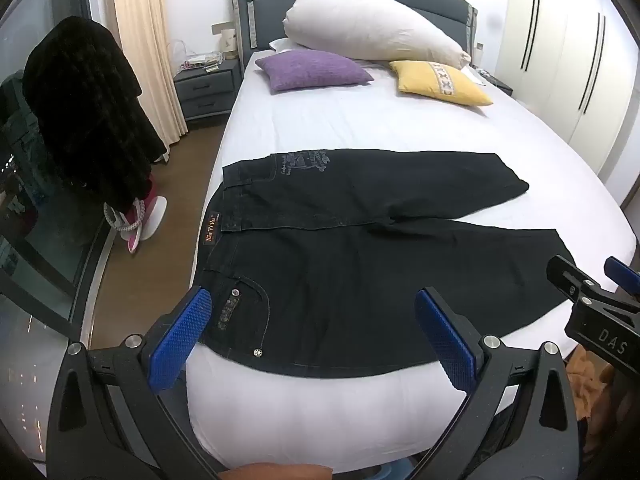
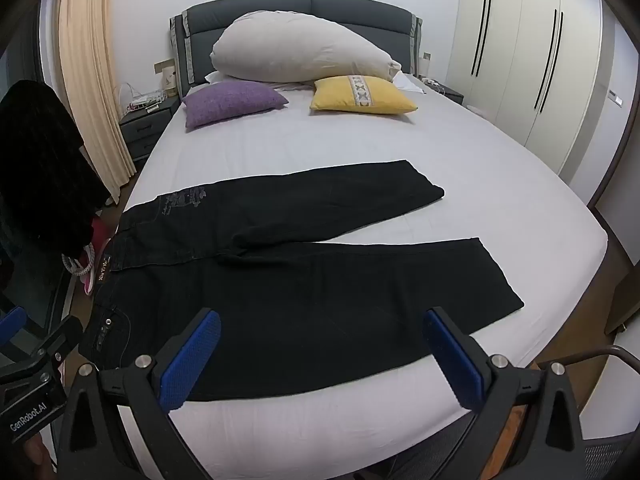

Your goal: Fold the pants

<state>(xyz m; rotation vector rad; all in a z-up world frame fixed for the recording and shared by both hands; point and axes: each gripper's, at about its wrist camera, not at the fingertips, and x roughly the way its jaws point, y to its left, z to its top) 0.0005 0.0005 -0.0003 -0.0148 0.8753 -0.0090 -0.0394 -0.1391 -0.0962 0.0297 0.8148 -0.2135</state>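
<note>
Black pants (image 1: 360, 248) lie flat across the foot of the bed (image 1: 360, 124), waistband at the left edge, both legs spread apart and pointing right. They also show in the right wrist view (image 2: 300, 280). My left gripper (image 1: 314, 308) is open and empty, held above the near waist and pocket area. My right gripper (image 2: 322, 332) is open and empty, held above the near leg. The right gripper shows at the right edge of the left wrist view (image 1: 596, 280); the left gripper shows at the left edge of the right wrist view (image 2: 36, 336).
A purple cushion (image 1: 314, 70), a yellow cushion (image 1: 438, 82) and a large white pillow (image 1: 372, 26) lie at the headboard. A nightstand (image 1: 206, 86), curtain and dark hanging clothes (image 1: 84, 108) stand left of the bed. White wardrobes (image 2: 532, 60) line the right wall.
</note>
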